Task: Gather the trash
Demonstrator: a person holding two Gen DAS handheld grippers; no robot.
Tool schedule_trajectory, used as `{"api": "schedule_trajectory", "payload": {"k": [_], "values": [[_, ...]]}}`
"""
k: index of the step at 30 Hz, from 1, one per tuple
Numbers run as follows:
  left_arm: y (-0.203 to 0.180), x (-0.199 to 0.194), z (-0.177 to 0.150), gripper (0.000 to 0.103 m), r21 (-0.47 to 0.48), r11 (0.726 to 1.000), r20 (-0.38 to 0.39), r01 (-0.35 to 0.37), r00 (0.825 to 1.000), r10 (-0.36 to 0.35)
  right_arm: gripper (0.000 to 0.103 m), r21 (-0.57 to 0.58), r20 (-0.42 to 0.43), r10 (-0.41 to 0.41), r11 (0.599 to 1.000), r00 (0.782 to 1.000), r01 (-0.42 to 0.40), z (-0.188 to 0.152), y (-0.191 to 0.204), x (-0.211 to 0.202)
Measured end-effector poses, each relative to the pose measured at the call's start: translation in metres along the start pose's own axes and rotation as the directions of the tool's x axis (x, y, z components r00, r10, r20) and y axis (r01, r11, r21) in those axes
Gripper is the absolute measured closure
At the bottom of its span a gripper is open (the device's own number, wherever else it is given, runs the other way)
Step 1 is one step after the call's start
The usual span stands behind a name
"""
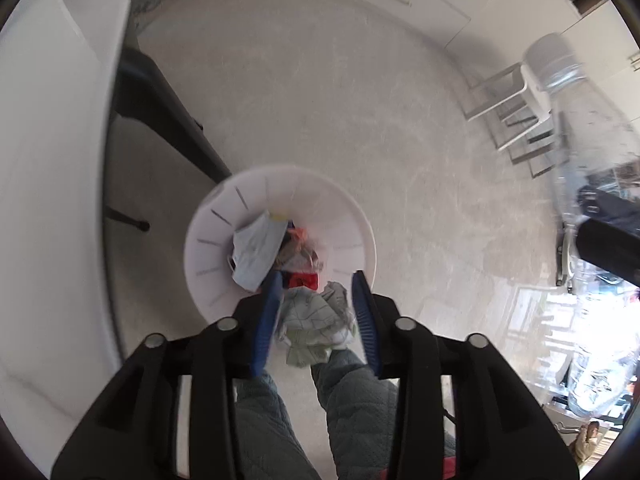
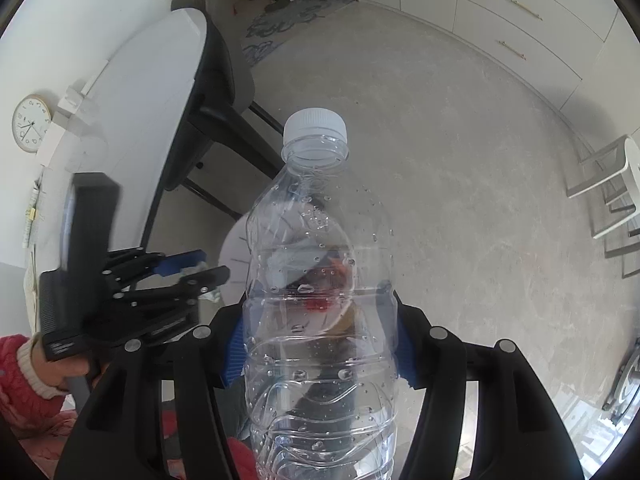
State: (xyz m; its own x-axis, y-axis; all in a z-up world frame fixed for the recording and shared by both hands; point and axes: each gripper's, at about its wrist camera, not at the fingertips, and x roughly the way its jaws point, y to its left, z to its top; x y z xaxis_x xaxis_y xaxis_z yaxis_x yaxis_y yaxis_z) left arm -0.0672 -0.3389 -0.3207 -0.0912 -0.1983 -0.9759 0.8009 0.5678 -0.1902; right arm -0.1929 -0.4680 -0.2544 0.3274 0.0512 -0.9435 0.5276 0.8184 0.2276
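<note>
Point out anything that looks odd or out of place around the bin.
Nothing is spilled or damaged. The white bin stands upright on the floor with trash inside. The crumpled paper sits between the left tool's parted fingers above the bin's near rim, not yet inside. The right tool grips an empty capped bottle.

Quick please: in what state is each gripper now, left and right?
Left gripper: open; the crumpled paper sits loose between its jaws, above the white bin.
Right gripper: shut on the clear plastic bottle.
</note>
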Motion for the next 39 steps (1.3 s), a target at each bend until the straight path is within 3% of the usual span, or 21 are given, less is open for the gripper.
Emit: {"api": "schedule_trajectory", "payload": {"k": [2,5,11,17,20,23,31,35,39], "values": [[0.0,0.011,0.003,0.042,-0.008,1.0,-0.029,-0.012,1.0,0.012,0.044,-0.002,-0.012,0.004,1.0,1.0,-0.004,-0.003,-0.008,0.002],[-0.006,0.015,-0.005,0.033,-0.011,1.0,-0.029,-0.029,0.999,0.029,0.044,-0.014,-0.03,0.011,1.0,0.999,-0.012,-0.001,-0.009,0.008],[-0.001,-0.003,-0.003,0.031,-0.04,0.999,0.006,-0.035,0.999,0.035,0.044,-0.052,-0.052,0.028,0.998,0.998,-0.031,0.002,-0.014,0.017],[0.001,-0.06,-0.017,0.029,-0.046,0.998,0.103,-0.039,0.994,0.044,0.044,-0.08,-0.081,0.04,0.996,0.996,-0.046,0.006,-0.01,0.035],[0.003,-0.102,-0.03,0.011,-0.059,0.997,0.191,-0.057,0.979,0.068,0.044,-0.09,-0.123,0.04,0.995,0.992,-0.051,0.008,-0.005,0.056],[0.013,-0.136,-0.045,0.009,-0.086,0.992,0.254,-0.087,0.961,0.106,0.044,-0.107,-0.195,0.058,0.991,0.979,-0.081,0.009,0.009,0.09],[0.06,-0.161,-0.075,0.009,-0.218,0.967,0.233,-0.131,0.955,0.181,0.042,-0.163,-0.391,0.027,0.982,0.92,-0.098,0.011,0.06,0.191],[0.081,-0.155,-0.086,0.009,-0.264,0.953,0.19,-0.152,0.96,0.206,0.022,-0.147,-0.429,0.001,0.987,0.903,-0.071,0.012,0.072,0.213],[0.096,-0.156,-0.092,0.009,-0.302,0.943,0.179,-0.142,0.963,0.203,0.011,-0.143,-0.409,-0.008,0.988,0.913,-0.055,0.014,0.077,0.205]]}}
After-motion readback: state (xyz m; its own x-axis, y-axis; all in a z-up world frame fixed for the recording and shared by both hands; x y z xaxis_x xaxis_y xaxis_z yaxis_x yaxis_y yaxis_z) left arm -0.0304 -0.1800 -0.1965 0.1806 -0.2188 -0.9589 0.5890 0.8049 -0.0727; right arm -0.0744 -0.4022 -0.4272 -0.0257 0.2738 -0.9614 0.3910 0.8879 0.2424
